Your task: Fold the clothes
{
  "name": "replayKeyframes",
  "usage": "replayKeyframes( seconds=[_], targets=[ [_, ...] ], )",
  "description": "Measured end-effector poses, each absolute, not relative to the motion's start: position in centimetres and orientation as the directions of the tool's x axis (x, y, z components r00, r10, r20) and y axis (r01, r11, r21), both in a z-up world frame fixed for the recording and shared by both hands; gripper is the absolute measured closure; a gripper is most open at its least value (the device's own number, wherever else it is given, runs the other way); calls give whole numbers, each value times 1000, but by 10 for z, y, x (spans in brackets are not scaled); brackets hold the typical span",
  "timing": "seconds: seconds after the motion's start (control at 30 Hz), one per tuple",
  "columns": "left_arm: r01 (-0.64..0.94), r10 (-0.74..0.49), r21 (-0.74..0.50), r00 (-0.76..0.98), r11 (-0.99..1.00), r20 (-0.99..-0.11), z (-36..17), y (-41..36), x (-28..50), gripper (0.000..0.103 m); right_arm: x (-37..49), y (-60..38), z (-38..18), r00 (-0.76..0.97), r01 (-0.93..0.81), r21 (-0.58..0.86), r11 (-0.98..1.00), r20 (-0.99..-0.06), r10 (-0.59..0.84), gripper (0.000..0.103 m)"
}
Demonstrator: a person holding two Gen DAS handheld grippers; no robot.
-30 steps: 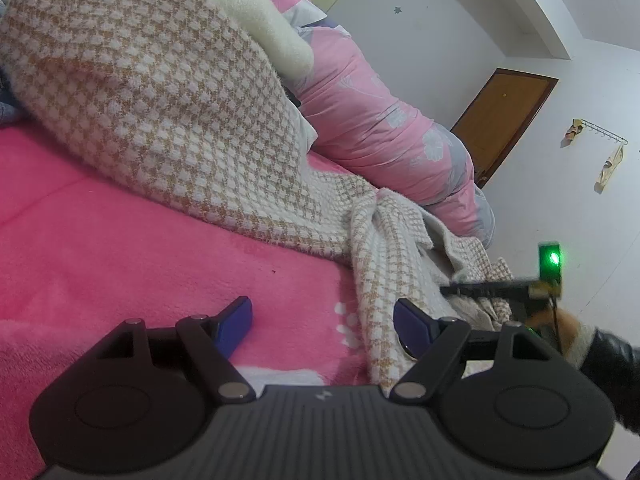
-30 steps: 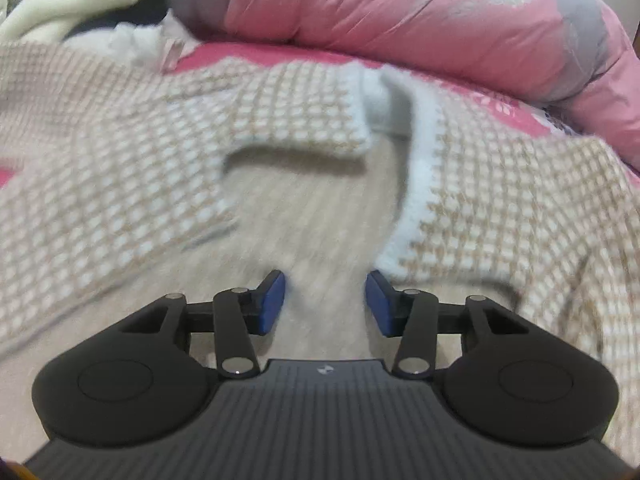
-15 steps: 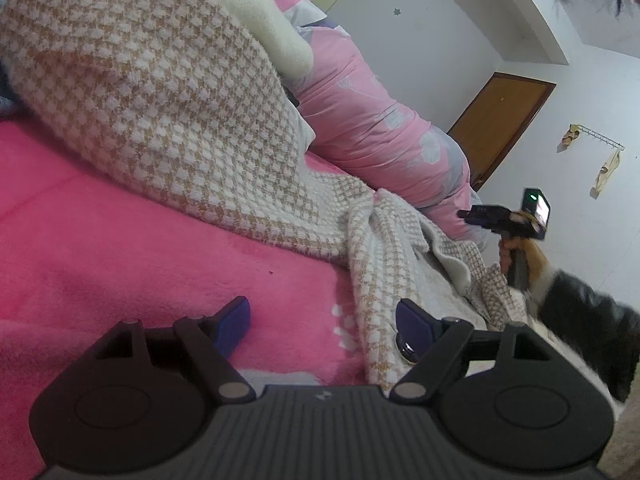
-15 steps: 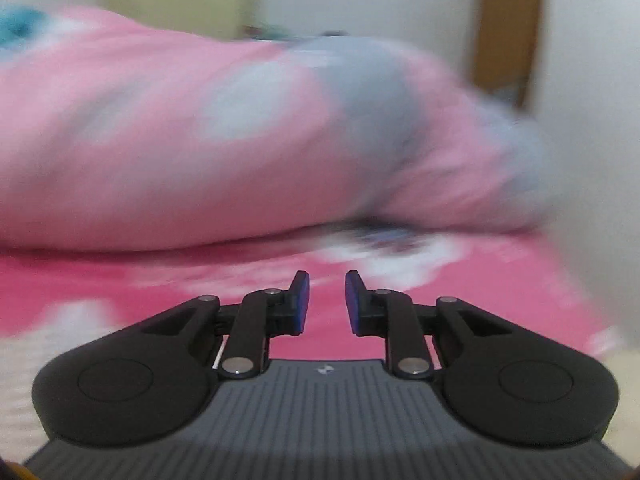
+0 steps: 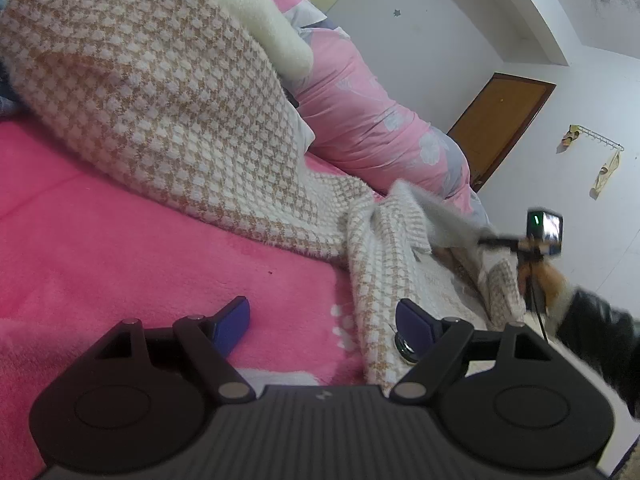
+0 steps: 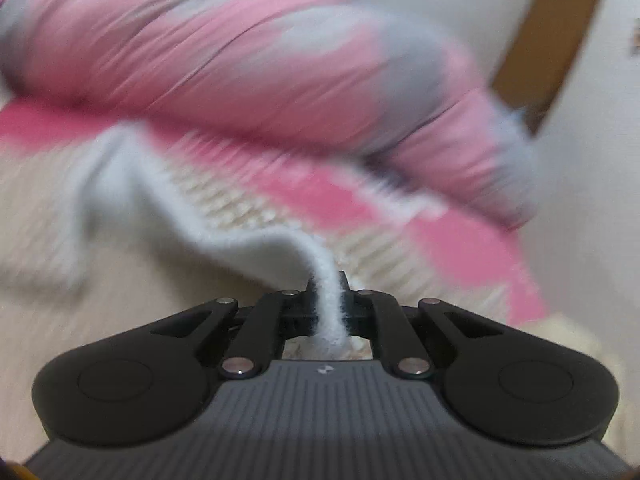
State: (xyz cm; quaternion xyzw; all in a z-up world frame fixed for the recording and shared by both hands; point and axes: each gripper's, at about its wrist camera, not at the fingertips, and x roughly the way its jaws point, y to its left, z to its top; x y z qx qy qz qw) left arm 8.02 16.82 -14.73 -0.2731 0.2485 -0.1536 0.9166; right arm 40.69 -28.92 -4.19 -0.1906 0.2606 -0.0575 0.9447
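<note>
Right wrist view: the right gripper (image 6: 328, 300) has its jaws pressed together on the white trim edge (image 6: 326, 280) of the checked cardigan (image 6: 248, 208); the rest of the picture is motion-blurred.
Left wrist view: the left gripper (image 5: 322, 316) is spread wide and holds nothing, low over the pink bed (image 5: 120, 248).
Cardigan position: the cardigan (image 5: 160, 100) lies heaped on the bed, running from a tall mound at upper left down to a crumpled strip at lower right; its long axis is that diagonal.
Key relation: the strip's near end touches or just overlaps the left gripper's right finger (image 5: 414, 318), beside a round button (image 5: 404, 346).
Far end: the right gripper (image 5: 500, 242) lifts the trim, well apart from the left one.
Judgement: the left gripper is nearer the loose near end; closing there would let both stretch the garment flat.
Background: a pink quilt (image 5: 372, 116) lies behind.
</note>
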Motion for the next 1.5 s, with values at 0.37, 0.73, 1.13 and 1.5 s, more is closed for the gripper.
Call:
replayKeyframes(
  seconds=[0.37,0.73,1.13,1.5],
  targets=[
    [151,-431,-598,829,787,-357,-150,171,83,21,549,-304,-117,781,116,-539,835,-470,-412,96],
    [151,-429,-594,829,790,-360,-149,172,81,21,458,-308,-44,786,51,-468,882,-527,-325,21],
    [142,-422,-603,835,785,-354,-147,173,80,21,182,-297,-11,670,-201,420,885,-599,437,21],
    [59,-362,-604,845,795,-394,-103,186,2,23,77,-210,-95,419,-206,846,493,-379,825,57]
  ],
)
